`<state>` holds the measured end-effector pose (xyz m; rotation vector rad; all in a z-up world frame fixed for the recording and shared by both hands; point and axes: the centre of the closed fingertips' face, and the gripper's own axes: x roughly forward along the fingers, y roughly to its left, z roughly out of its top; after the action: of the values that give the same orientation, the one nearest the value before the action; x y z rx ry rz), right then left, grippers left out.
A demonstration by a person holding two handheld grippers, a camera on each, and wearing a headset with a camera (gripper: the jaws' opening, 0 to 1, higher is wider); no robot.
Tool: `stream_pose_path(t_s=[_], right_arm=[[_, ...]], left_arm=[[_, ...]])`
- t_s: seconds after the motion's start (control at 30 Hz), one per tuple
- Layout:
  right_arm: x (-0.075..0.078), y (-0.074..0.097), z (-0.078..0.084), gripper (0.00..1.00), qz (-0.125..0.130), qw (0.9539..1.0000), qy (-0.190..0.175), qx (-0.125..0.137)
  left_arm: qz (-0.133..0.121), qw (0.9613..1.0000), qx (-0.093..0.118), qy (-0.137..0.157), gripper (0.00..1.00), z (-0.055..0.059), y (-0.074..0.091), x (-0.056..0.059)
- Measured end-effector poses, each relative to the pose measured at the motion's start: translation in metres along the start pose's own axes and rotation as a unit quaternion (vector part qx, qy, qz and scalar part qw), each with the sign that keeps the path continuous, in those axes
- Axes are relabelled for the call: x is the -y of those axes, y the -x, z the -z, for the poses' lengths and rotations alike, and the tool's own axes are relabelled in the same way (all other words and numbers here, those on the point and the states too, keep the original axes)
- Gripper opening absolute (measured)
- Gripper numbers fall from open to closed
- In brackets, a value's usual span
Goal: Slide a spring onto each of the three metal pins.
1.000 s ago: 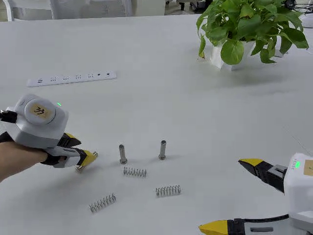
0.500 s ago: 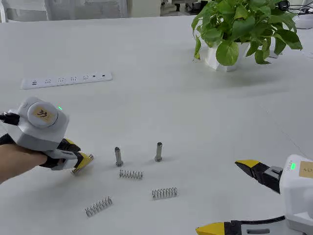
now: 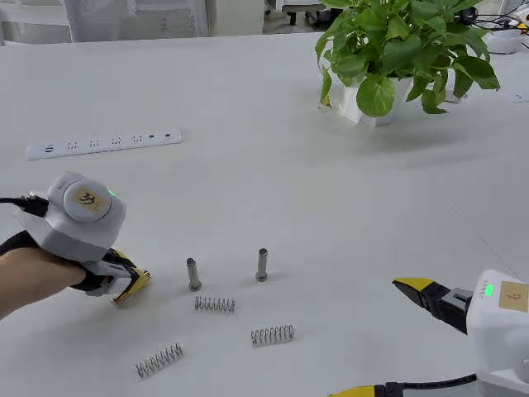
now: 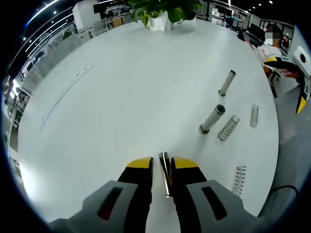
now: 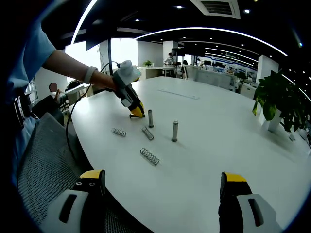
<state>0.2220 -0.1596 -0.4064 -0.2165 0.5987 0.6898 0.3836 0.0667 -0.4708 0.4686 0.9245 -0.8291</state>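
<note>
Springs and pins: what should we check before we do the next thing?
1. Left gripper shut on the third pin: ok.
2. Third pin set upright on the table: cannot tell.
3. Left standing pin and right standing pin upright and bare: ok.
4. Top spring, middle spring and bottom spring lying loose, apart from each other: ok.
5. Right gripper open, nothing in it, ready for a spring: ok.
</note>
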Motion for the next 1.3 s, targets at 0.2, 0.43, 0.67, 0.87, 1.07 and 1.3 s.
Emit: stream_pose_path(t_s=[0.2, 0.43, 0.67, 0.87, 1.07, 1.3], right_arm=[[0.0003, 0.0002, -0.0002, 0.99, 0.001, 1.0000, -0.001, 0.000], [-0.0001, -0.0007, 0.0006, 0.99, 0.000, 1.0000, 0.004, -0.004], [0.0005, 0.0007, -0.0013, 0.99, 0.003, 1.0000, 0.003, 0.001], [0.0012, 0.0025, 0.0000, 0.98, 0.007, 1.0000, 0.004, -0.001], [0.0015, 0.0033, -0.0008, 0.98, 0.008, 1.0000, 0.004, -0.001], [-0.0002, 0.0011, -0.0044, 0.98, 0.005, 1.0000, 0.007, 0.001]], left_arm=[[-0.001, 1.0000, -0.006, -0.002, 0.11, 0.0009, -0.0011, 0.0013], [-0.008, 0.9999, -0.012, -0.007, 0.08, -0.0005, -0.0023, 0.0025], [-0.019, 0.9995, -0.025, -0.001, 0.05, 0.0002, -0.0021, 0.0041], [-0.034, 0.9992, -0.013, 0.020, 0.04, 0.0008, -0.0010, 0.0032], [-0.033, 0.9978, 0.009, 0.056, 0.04, 0.0014, 0.0000, 0.0012], [-0.028, 0.9983, 0.015, 0.048, 0.04, -0.0002, 0.0039, 0.0070]])
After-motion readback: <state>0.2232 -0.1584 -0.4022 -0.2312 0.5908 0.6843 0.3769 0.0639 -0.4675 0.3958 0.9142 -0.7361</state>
